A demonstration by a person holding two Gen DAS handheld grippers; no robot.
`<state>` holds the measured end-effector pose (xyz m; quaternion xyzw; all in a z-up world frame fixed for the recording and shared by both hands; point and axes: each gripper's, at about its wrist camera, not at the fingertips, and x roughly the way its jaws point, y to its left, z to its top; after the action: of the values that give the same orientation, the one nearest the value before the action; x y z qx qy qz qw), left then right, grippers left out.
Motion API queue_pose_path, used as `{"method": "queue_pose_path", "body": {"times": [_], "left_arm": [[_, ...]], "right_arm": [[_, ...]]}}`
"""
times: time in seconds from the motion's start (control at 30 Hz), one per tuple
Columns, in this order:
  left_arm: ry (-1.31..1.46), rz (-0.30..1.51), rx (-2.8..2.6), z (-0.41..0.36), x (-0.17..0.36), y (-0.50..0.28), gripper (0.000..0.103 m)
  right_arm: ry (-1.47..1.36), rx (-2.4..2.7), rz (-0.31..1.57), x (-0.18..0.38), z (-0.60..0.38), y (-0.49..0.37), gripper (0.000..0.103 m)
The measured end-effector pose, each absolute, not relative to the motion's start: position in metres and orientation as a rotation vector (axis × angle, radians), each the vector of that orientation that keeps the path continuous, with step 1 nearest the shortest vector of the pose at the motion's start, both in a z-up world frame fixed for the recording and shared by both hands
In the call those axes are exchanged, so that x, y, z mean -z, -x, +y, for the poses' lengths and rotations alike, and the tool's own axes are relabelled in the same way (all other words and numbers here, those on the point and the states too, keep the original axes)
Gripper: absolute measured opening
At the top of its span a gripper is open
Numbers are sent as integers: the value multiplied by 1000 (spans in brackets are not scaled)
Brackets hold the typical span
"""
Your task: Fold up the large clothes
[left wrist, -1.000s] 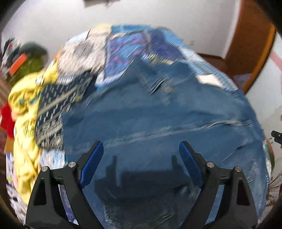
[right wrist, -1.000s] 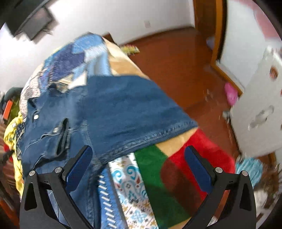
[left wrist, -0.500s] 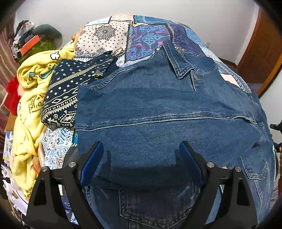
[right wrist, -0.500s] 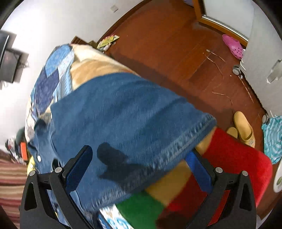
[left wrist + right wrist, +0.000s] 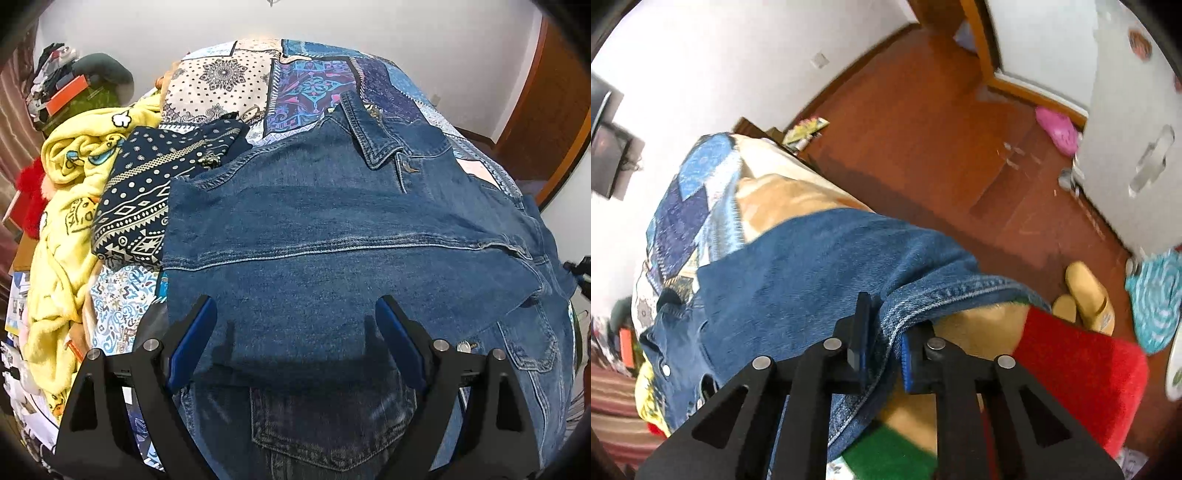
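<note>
Denim: one jacket; right tool pinching hem.

Home bedroom: quilted bed, slippers on floor.

Left gripper fingers spread wide — right gripper fingers pinched nearly together.

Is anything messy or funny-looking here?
Yes. The denim jacket hangs off the bed's edge, where the right gripper pinches its hem. A yellow blanket lies crumpled beside it, and slippers are scattered on the floor.
</note>
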<state>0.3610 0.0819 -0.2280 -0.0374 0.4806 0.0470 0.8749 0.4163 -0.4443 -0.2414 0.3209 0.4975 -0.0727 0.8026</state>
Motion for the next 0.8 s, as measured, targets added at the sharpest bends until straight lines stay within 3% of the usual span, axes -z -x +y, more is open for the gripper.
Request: {"method": "queue_pose_path", "body": {"times": [0.23, 0.47, 0.57, 0.8], "left_arm": [[108, 969, -86, 88, 214, -347, 88], [59, 917, -96, 88, 206, -331, 88], [65, 938, -85, 89, 210, -328, 88], [80, 945, -73, 100, 211, -314, 88]], "right_arm": [[-653, -29, 936, 163, -413, -417, 8], [-534, -311, 841, 88, -307, -418, 7], [-484, -405, 874, 93, -253, -422, 7], [-359, -522, 1086, 168, -169, -413, 7]]}}
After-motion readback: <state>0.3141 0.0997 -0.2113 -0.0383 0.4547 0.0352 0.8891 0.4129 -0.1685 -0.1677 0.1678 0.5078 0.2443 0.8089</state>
